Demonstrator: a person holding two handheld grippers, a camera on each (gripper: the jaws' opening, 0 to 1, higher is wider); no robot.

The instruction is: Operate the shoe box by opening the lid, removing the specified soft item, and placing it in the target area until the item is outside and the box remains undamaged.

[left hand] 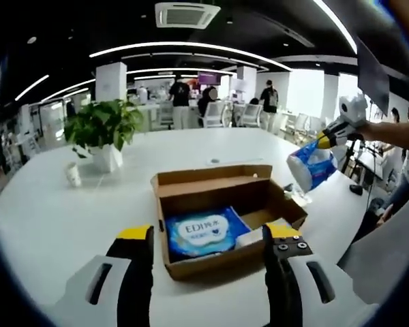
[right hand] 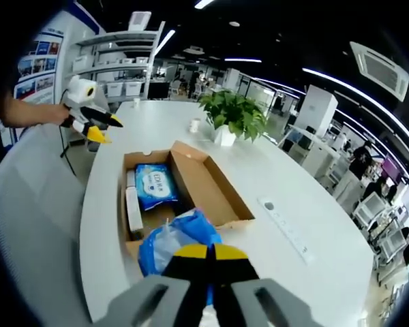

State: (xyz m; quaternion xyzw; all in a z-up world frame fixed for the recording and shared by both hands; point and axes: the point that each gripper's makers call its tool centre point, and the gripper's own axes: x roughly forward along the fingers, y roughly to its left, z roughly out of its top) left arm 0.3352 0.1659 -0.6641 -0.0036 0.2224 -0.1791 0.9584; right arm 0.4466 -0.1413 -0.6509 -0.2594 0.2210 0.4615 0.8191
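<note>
My right hand-held gripper [right hand: 208, 255] clamps the blue soft pack [right hand: 177, 242] above the open shoe box [right hand: 211, 184], clear of it; my left hand-held gripper [left hand: 208, 238] hangs open beside the counter [left hand: 54, 211].

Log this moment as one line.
box: lid open | right tool: shut on blue soft pack, lifted beside box | left tool: open, at box front | another blue pack: inside

One open cardboard box [left hand: 225, 204], two blue tissue packs [left hand: 198, 233] [left hand: 312, 167], one potted plant [left hand: 103, 129], two grippers [left hand: 208, 235] [right hand: 210, 253].
</note>
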